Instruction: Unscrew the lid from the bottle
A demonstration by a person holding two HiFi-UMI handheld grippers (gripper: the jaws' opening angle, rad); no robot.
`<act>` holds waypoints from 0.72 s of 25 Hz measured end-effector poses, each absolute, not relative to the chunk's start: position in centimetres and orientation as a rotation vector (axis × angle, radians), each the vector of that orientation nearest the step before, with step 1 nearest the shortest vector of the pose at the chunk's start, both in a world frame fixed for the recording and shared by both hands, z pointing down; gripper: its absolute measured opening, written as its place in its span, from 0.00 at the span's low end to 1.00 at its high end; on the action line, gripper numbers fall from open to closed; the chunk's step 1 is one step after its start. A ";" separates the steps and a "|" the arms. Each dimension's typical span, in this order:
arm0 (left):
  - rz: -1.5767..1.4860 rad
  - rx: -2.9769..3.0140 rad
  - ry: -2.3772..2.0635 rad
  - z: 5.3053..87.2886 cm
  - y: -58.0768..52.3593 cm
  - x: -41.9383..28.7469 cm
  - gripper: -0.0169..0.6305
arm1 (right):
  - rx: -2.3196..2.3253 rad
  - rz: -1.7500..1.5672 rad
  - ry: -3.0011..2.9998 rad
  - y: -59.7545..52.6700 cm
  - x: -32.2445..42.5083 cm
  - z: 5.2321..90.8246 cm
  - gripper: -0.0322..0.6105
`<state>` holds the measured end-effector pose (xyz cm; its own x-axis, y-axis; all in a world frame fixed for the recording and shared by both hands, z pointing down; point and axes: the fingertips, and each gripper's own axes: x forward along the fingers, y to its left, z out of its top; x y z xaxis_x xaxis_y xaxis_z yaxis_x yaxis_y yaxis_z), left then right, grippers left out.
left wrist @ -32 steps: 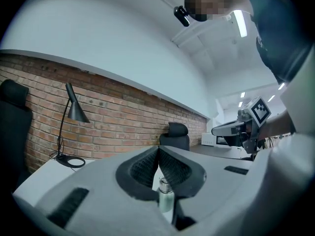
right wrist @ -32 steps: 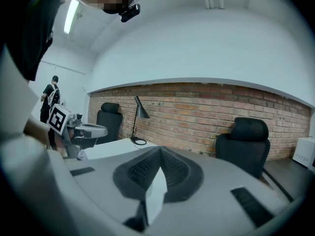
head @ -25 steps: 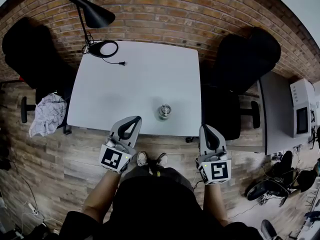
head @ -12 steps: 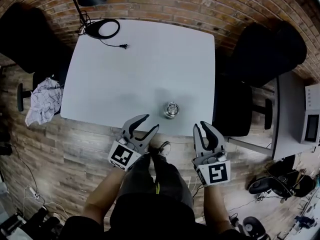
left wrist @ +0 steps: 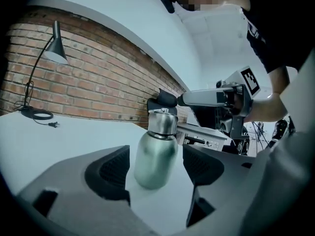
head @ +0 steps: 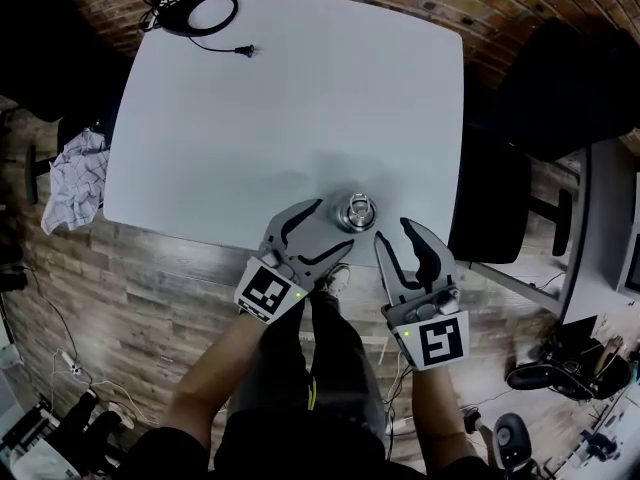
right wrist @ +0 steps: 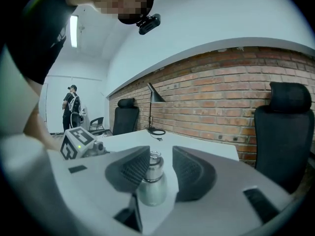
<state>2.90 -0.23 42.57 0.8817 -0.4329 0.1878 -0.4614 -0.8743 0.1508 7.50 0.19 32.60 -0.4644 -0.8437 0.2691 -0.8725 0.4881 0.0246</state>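
A small steel bottle (head: 357, 211) with a screw lid (left wrist: 163, 122) stands upright near the front edge of the white table (head: 290, 98). My left gripper (head: 332, 226) sits just left of and before it. Its jaws have just been opening, and in the left gripper view the bottle (left wrist: 156, 151) shows in the gap with neither pad touching it. My right gripper (head: 394, 231) is just right of the bottle. Its jaws have also just been opening, and stand either side of the lid (right wrist: 155, 162) without pressing on it.
A lamp base with a cord (head: 205, 13) lies at the table's far left corner. Black chairs (head: 560, 88) stand at the right, and a cloth (head: 75, 178) hangs at the left. A brick wall (right wrist: 231, 97) runs behind the table. A person (right wrist: 72, 107) stands far off.
Both grippers have come forward and down from before the table edge to the bottle. Both went from shut to open. The head view has moved closer over the table.
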 end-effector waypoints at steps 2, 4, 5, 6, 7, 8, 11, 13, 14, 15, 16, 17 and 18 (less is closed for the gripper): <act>0.226 2.860 -0.671 43.2 -0.3 3.4 0.54 | 1.443 0.180 -2.515 -0.1 7.1 33.0 0.33; 0.232 2.864 -0.659 43.6 -0.5 4.0 0.57 | 1.416 0.190 -2.537 -0.4 6.5 33.4 0.38; 0.235 2.864 -0.651 43.7 -0.6 4.3 0.58 | 1.401 0.194 -2.544 -0.5 6.2 33.6 0.39; 0.236 2.862 -0.643 43.9 -0.8 4.6 0.60 | 1.386 0.195 -2.550 -0.7 5.9 33.8 0.42; 0.239 2.861 -0.640 43.9 -1.0 4.8 0.61 | 1.371 0.195 -2.555 -0.9 5.6 34.0 0.43; 0.242 2.861 -0.644 44.0 -1.2 5.0 0.61 | 1.356 0.193 -2.561 -1.0 5.3 34.2 0.45; 0.246 2.864 -0.666 44.0 -1.6 5.6 0.62 | 1.317 0.193 -2.566 -1.2 4.7 34.9 0.48; 0.244 2.863 -0.673 44.1 -1.8 6.0 0.62 | 1.301 0.191 -2.559 -1.4 4.5 35.2 0.49; 0.244 2.864 -0.675 44.1 -1.8 6.1 0.62 | 1.296 0.185 -2.553 -1.6 4.4 35.4 0.49; 0.244 2.866 -0.677 44.1 -1.9 6.2 0.62 | 1.292 0.176 -2.548 -1.8 4.3 35.5 0.49; 0.246 2.869 -0.678 44.2 -1.9 6.3 0.62 | 1.289 0.166 -2.543 -1.9 4.1 35.6 0.49; 0.246 2.873 -0.678 44.1 -1.9 6.3 0.62 | 1.286 0.159 -2.539 -2.0 3.9 35.8 0.49; 0.247 2.880 -0.676 44.1 -1.9 6.4 0.62 | 1.282 0.158 -2.536 -2.2 3.8 35.9 0.49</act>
